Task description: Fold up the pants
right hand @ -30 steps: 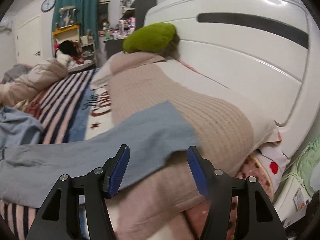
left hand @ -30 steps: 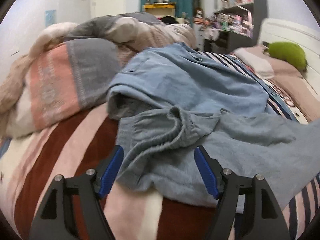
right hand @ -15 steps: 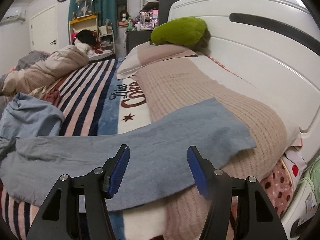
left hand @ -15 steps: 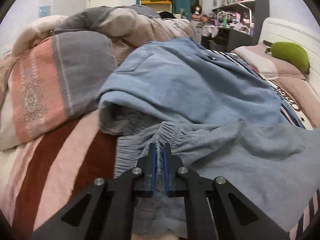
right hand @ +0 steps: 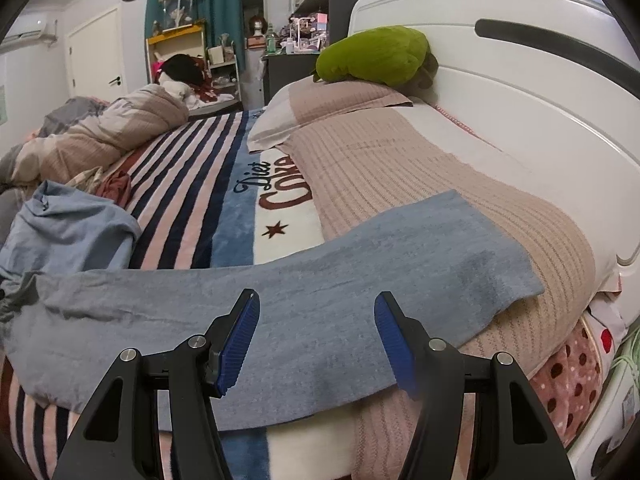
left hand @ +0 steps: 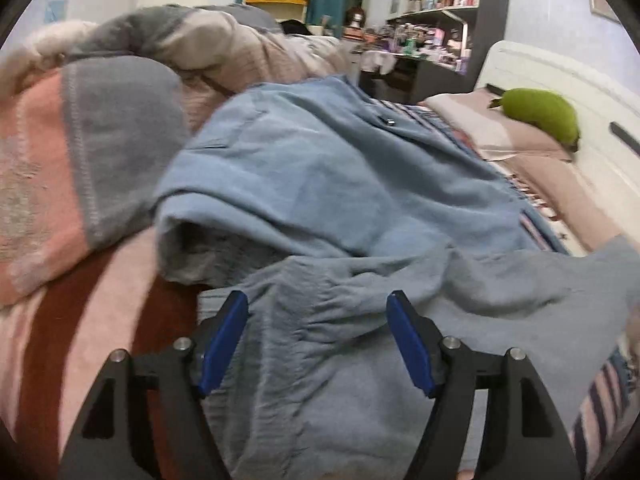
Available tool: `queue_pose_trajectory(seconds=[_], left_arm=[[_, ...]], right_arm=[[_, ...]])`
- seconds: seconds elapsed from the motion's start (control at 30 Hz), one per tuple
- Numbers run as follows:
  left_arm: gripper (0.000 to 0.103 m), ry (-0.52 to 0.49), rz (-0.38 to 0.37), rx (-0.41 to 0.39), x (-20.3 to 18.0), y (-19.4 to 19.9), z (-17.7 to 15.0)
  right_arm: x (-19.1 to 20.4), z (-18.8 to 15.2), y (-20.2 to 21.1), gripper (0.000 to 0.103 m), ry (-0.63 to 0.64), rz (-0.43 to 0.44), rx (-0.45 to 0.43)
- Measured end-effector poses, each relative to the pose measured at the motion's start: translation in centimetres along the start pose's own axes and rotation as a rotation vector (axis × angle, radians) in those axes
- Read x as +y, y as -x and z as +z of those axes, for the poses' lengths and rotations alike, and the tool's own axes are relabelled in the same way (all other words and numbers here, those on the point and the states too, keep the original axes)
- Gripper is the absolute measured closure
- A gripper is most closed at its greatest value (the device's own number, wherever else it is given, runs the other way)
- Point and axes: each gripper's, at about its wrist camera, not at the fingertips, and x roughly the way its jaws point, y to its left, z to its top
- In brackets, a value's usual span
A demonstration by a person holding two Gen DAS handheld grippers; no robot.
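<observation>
The grey-blue pants (right hand: 320, 280) lie stretched across the bed (right hand: 192, 184), on top of its striped blanket. The landmark here is the white headboard (right hand: 520, 100). The hem end of the leg reaches toward the headboard and rests on the beige knitted cover (right hand: 440, 176) just in front of it. The gathered waistband end (left hand: 320, 312) lies at the far side from the headboard, tucked partly under a light blue shirt (left hand: 320, 168) that is heaped on the pants.

The left claw (left hand: 316, 340) hangs over the waistband, its jaws opening, blue pads wide apart; the wrinkled cloth sits between them but neither pad presses on it. The right claw (right hand: 316, 340) hovers over the leg, closer to the headboard, jaws roughly half spread, with the flat cloth below and between them, nothing gripped.

A green plush toy (right hand: 376, 56) sits on a pillow against the headboard. A rumpled quilt (left hand: 160, 52) is piled on the bed's far side, away from the headboard
</observation>
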Motion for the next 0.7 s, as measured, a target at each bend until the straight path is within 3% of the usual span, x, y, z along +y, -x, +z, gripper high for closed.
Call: queue_pose_trajectory(seconds=[0.03, 0.1, 0.17, 0.2, 0.33, 0.43, 0.6, 0.7], left_arm=[[0.037, 0.006, -0.002, 0.013, 0.0, -0.5, 0.1], [0.050, 0.012, 0.026, 0.039, 0.0, -1.5, 0.3], [0.093, 0.038, 0.039, 0.053, 0.2, -2.1, 0.1], [0.097, 0.044, 0.034, 0.041, 0.2, -1.8, 0.0], [0.099, 0.057, 0.070, -0.086, 0.0, 0.9, -0.3], [0.099, 0.067, 0.166, -0.136, 0.4, 2.2, -0.3], [0.099, 0.049, 0.286, -0.110, 1.2, -0.1, -0.4], [0.095, 0.064, 0.300, -0.064, 1.7, -1.9, -0.6]], right_arm=[[0.1, 0.0, -0.1, 0.047, -0.001, 0.003, 0.001], [0.2, -0.1, -0.2, 0.047, -0.001, 0.006, 0.003], [0.4, -0.1, -0.4, 0.047, 0.003, 0.007, 0.007], [0.5, -0.2, -0.5, 0.047, 0.004, 0.007, 0.008], [0.4, -0.2, -0.6, 0.047, -0.001, 0.007, 0.010], [0.5, -0.3, -0.6, 0.047, -0.003, 0.009, 0.007], [0.7, -0.4, -0.5, 0.047, -0.003, 0.019, 0.001], [0.8, -0.6, -0.6, 0.047, 0.004, 0.021, 0.003]])
